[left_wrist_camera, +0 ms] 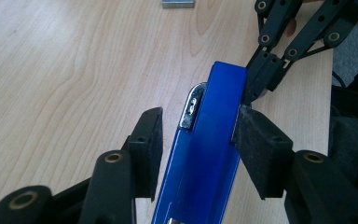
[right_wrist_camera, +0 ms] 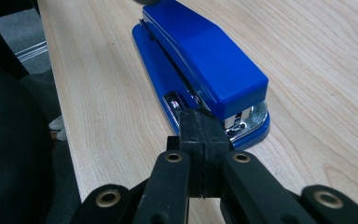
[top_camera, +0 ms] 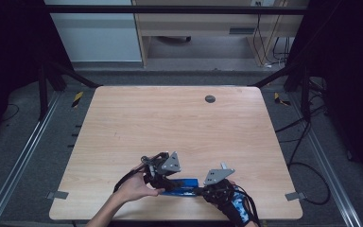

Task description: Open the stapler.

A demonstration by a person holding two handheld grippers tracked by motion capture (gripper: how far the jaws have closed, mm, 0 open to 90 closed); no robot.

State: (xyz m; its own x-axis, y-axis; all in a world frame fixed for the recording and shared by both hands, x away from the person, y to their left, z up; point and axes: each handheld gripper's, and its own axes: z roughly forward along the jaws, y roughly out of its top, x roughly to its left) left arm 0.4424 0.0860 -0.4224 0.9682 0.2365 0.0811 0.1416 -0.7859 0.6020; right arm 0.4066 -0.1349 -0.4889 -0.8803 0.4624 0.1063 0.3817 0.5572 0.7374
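High view: a blue plastic stapler with a long rectangular body [top_camera: 183, 185] lies on the light wood-grain counter [top_camera: 179, 123] near its front edge, between the two grippers. The left gripper [top_camera: 163, 177], held by the person's left hand [top_camera: 134, 189], sits at the stapler's left end. The right gripper [top_camera: 207, 189], held by the right hand [top_camera: 229, 196], meets the stapler's right end. A small round dark grommet [top_camera: 210, 99] is set in the counter near the far edge.

Left gripper view: the left gripper [left_wrist_camera: 196, 149] straddles the stapler [left_wrist_camera: 205, 154]. The right finger pad [left_wrist_camera: 256, 149] touches the stapler's side; the left finger pad [left_wrist_camera: 150, 140] stands just beside it with a narrow gap. The fingers are parted, not clamped. The right gripper [left_wrist_camera: 256, 84] meets the stapler's far end.

Right gripper view: the right gripper [right_wrist_camera: 200, 135] has its fingers pressed together, pads touching, with nothing visible between them. Their tips sit at the stapler's [right_wrist_camera: 205, 60] metal front end, just above the base.
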